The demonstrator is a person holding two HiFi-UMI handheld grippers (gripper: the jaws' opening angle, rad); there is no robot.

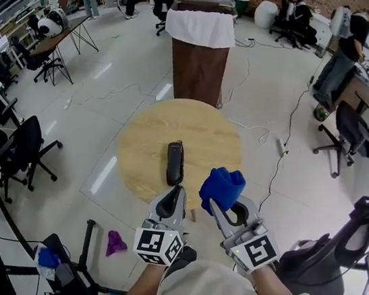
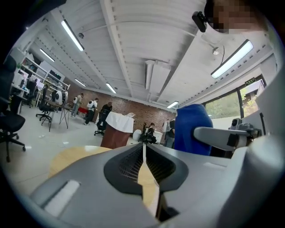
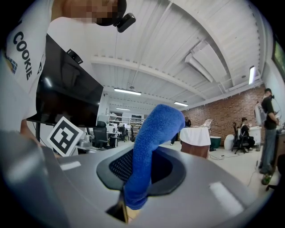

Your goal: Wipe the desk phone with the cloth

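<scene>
Got the soft, floppy cloth point(image 1: 222, 184) pinched in the right gripper point(image 1: 222, 205) at lower center, left gripper point(image 1: 174, 195) closed on nothing, and the light, slick-looking phone point(image 1: 174, 163) lying on the table point(image 1: 137, 150) mid-frame, probably best steadied at its middle.

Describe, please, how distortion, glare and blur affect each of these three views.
Head view: edges bend outward, light streaks glare on the glossy floor. Left gripper view: fisheye, black corners, ceiling lamp blown out. Right gripper view: same fisheye; cloth sharp, corners black.

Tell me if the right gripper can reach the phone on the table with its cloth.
Probably yes: the right gripper holds the cloth near the phone, which lies uncovered on the table, nothing between.
</scene>
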